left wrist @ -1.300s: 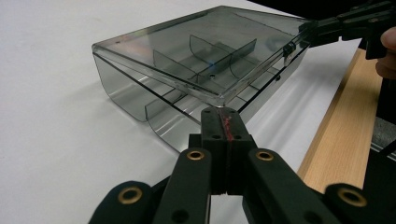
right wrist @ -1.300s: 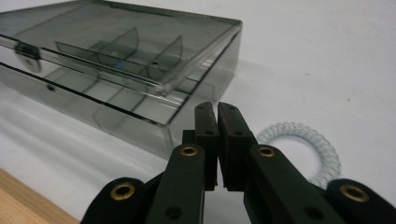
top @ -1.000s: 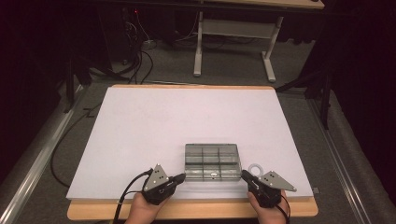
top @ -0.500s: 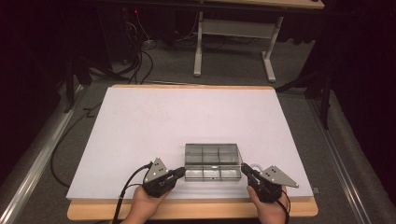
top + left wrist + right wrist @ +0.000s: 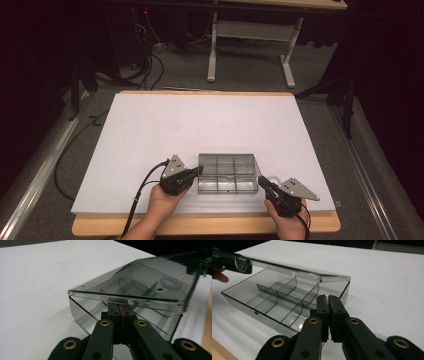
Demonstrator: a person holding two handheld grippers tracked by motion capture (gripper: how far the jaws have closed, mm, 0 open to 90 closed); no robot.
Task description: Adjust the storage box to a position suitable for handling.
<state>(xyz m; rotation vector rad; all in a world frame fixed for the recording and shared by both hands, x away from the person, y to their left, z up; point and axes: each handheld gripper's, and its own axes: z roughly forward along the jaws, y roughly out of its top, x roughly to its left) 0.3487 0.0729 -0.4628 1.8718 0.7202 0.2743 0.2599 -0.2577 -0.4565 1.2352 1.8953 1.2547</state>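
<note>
1. A lab or test room: a wooden table (image 5: 305, 229) topped with a plain white board (image 5: 200, 125) stands on grey carpet (image 5: 180, 75).
2. Black cables (image 5: 145, 60) trail across the floor toward dark equipment.
3. A metal-legged workbench (image 5: 250, 45) stands behind.
4. Dark curtains (image 5: 390, 75) close off the sides.

A clear grey plastic compartment box (image 5: 227, 173) sits near the front edge of the white table sheet (image 5: 200, 125). The left gripper (image 5: 196, 171) touches the box's left side. The right gripper (image 5: 262, 181) sits just beside its near right corner.
</note>
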